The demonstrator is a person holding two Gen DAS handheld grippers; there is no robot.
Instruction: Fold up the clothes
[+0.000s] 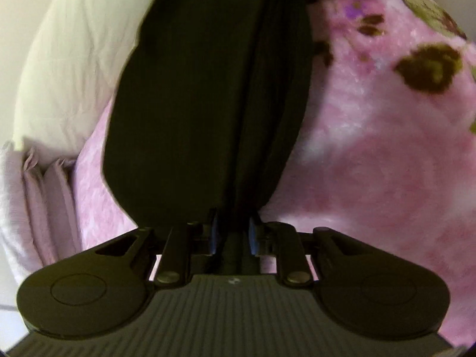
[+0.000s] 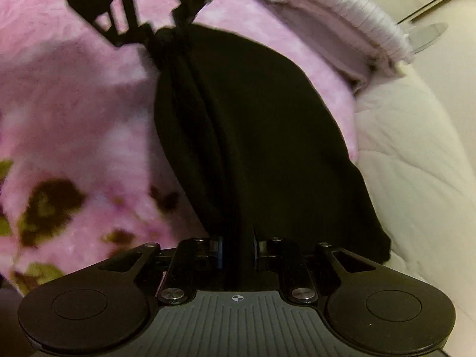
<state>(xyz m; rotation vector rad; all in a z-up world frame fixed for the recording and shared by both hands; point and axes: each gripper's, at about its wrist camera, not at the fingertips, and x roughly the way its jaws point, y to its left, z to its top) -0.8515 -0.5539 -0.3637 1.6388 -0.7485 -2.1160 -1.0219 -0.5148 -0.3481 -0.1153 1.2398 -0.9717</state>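
Note:
A black garment (image 1: 208, 95) hangs stretched over a pink floral blanket (image 1: 372, 148). My left gripper (image 1: 233, 232) is shut on a bunched edge of the garment, and the cloth runs away from its blue pads (image 1: 214, 232). In the right wrist view the same black garment (image 2: 261, 136) spreads from my right gripper (image 2: 237, 248), which is shut on its near edge. The left gripper (image 2: 139, 9) shows at the top of that view, pinching the garment's far end. The cloth between the two grippers has a long fold line down its middle.
A cream quilt (image 1: 77, 68) lies beside the blanket, with a lilac pillow (image 1: 35, 196) at the bed's edge. In the right wrist view the cream quilt (image 2: 416, 163) and a lilac pillow (image 2: 351, 20) fill the right side. The pink blanket (image 2: 74, 104) covers the left.

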